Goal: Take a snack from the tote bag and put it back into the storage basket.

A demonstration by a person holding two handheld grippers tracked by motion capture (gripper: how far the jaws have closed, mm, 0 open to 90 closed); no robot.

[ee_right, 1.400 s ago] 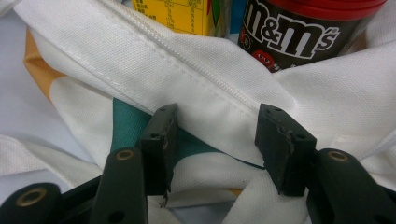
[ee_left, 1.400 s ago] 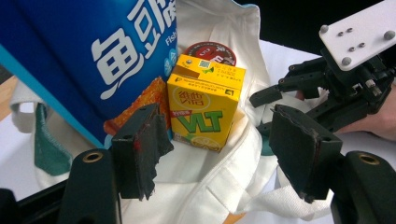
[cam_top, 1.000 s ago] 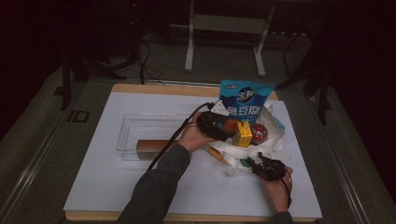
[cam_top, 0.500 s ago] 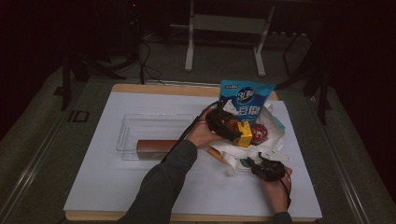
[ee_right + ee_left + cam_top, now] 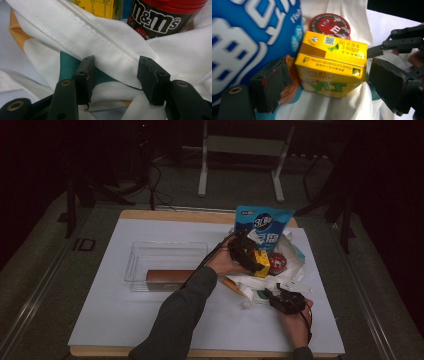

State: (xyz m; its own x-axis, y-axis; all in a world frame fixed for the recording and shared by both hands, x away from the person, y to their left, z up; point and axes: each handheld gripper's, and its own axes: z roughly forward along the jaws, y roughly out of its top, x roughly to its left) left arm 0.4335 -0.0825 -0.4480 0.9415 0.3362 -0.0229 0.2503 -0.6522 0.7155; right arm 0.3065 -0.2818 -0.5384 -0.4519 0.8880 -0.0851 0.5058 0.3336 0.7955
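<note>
A yellow drink carton (image 5: 332, 65) stands in the open white zip bag (image 5: 292, 270), beside a red-lidded M&M's can (image 5: 329, 22) and in front of a blue snack bag (image 5: 262, 222). My left gripper (image 5: 329, 85) straddles the carton; its jaws have just been opening, and the pads stand a sliver off the carton's two sides. My right gripper (image 5: 115, 72) sits low at the bag's near rim (image 5: 75, 30), jaws apart, with the zipped hem lying across the gap. In the high view the left gripper (image 5: 252, 260) is at the carton (image 5: 261, 265), and the right gripper (image 5: 280, 296) is just in front of the bag.
A clear plastic bin (image 5: 165, 245) holding a long brown box (image 5: 167, 276) sits left of the bag on the white mat (image 5: 150, 320). My left forearm crosses the mat's middle. The right gripper's linkage (image 5: 402, 42) appears at the upper right of the left gripper view.
My left hand has shifted a little to the right, closer in over the bag. The yellow carton, the bag and the right hand have stayed where they were.
</note>
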